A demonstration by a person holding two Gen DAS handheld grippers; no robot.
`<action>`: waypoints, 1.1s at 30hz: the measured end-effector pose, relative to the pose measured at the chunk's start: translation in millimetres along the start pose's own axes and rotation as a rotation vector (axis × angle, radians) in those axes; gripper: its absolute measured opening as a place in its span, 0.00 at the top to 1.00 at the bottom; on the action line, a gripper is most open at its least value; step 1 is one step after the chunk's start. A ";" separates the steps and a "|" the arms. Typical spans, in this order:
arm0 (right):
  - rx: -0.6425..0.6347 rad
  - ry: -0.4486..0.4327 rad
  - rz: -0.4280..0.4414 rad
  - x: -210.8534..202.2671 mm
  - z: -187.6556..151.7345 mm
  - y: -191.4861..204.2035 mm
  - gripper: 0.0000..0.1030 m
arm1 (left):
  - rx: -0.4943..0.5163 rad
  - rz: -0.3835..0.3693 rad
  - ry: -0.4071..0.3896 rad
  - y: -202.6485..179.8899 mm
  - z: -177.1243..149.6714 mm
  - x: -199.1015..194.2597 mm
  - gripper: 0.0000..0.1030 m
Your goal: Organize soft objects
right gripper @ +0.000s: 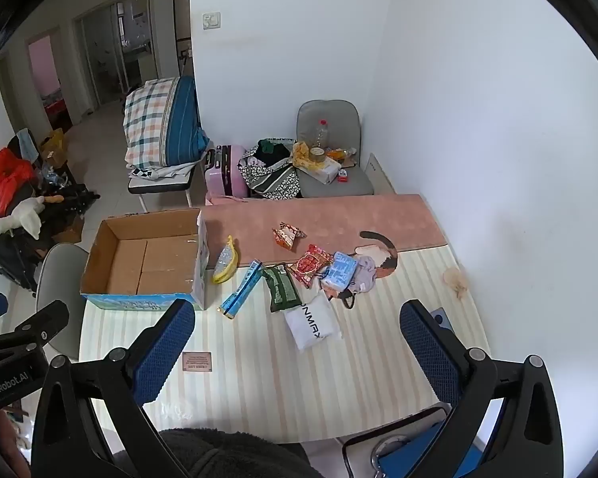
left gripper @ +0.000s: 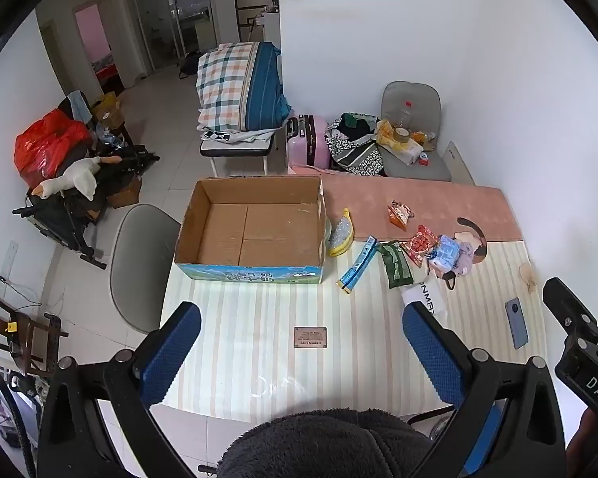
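Here crinkled snack packets (right gripper: 283, 290) lie beside the cardboard box (right gripper: 147, 255) (both grippers (left gripper: 299, 338) (right gripper: 299, 338) gape, holding nothing)

You hold the left gripper (left gripper: 301, 332) and the right gripper (right gripper: 297, 328) side by side, both tilted downward, jaws spread wide with nothing between them.

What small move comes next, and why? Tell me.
Probably bring the right gripper forward and down onto the white pouch, the nearest soft item. Both grippers hang open and empty above the table, the cardboard box is empty, and the items lie unsorted beside it.
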State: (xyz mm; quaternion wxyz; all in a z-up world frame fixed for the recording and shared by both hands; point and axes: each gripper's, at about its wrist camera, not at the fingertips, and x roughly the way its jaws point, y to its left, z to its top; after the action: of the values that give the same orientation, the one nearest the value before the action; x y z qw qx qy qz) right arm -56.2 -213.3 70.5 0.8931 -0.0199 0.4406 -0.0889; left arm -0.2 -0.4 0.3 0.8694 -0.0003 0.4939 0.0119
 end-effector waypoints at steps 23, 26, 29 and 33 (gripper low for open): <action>-0.005 -0.011 0.007 -2.6 3.0 -2.9 0.00 | -0.016 -0.023 -0.003 -12.2 3.4 -4.2 0.00; -0.004 -0.007 0.006 -1.3 7.1 -6.3 0.00 | -0.020 -0.027 -0.002 -12.7 3.5 -4.4 0.00; -0.002 -0.009 0.008 0.6 8.6 -8.3 0.00 | -0.018 -0.025 -0.004 -12.8 3.3 -2.9 0.00; 0.001 -0.014 0.004 2.1 11.4 -12.0 0.00 | -0.018 -0.028 -0.009 -15.4 5.1 -2.0 0.00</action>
State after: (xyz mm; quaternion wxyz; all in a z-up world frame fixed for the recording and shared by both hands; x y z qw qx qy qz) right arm -47.6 -225.9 77.3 0.8964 -0.0190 0.4342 -0.0872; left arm 3.5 -15.8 4.4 0.8717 -0.0148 0.4898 0.0043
